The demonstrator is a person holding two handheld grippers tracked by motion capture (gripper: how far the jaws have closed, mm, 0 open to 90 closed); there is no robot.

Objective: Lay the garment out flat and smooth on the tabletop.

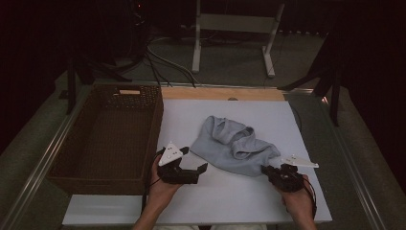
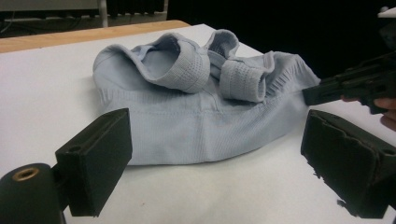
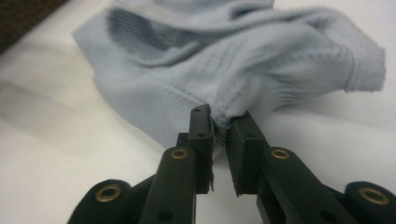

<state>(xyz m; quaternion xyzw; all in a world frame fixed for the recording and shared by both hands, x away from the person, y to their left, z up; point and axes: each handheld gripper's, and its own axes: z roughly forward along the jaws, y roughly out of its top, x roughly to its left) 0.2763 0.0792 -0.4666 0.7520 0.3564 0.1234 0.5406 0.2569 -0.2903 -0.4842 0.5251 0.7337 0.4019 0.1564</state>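
Right claw (image 3: 219,123): clenched on the near hem of one pale blue garment (image 1: 233,143), cloth pinched between its pads.
Left claw (image 1: 194,171): released, jaws spread wide, level, aimed at the garment's side, apart from it.
Hands: two, low over the white counter (image 1: 220,201).
Garment: crumpled ahead of both claws.
Basket (image 1: 62,167): one wicker, beyond the left claw's outer side.

garment's (image 3: 243,70) far folds blurred, pinched hem hidden — between fingers (image 3: 201,135)
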